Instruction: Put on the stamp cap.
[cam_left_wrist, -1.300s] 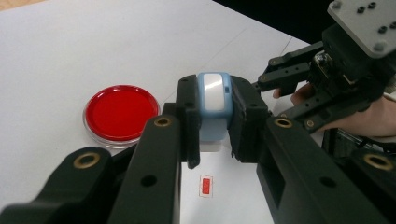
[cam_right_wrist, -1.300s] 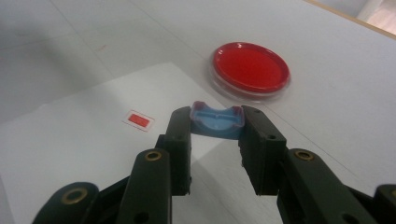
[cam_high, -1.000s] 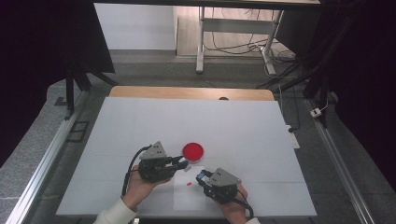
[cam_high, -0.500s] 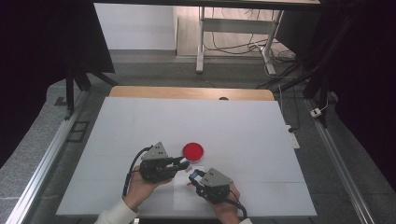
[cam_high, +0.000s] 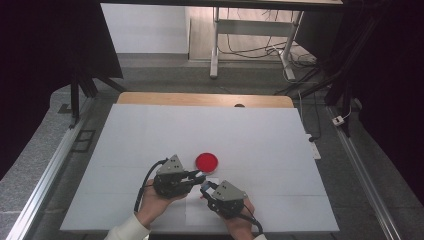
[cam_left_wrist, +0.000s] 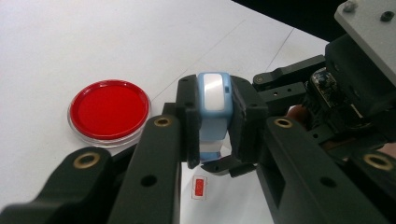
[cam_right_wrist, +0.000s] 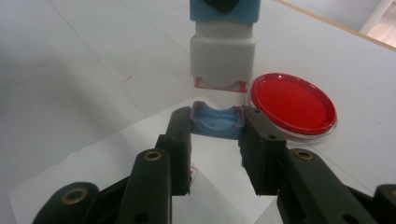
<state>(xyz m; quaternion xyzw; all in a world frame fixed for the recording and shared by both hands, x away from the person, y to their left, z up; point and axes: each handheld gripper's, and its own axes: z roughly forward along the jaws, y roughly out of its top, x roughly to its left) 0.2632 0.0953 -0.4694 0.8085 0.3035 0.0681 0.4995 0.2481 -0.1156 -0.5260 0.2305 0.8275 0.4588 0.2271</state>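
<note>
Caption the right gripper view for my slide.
Right hand-held gripper holds a blue cap below the stamp, beside a red dish.

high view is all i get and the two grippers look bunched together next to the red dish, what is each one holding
Observer: The left gripper is shut on a blue and white stamp, clamped by its sides.
Operator: and the right one
Observer: The right gripper is shut on a small blue cap. The cap sits just off the stamp's red-edged end, with a gap between them.
Operator: anything on the paper yet
Observer: Yes, the left gripper view shows one small red mark on the paper, below the jaws.
</note>
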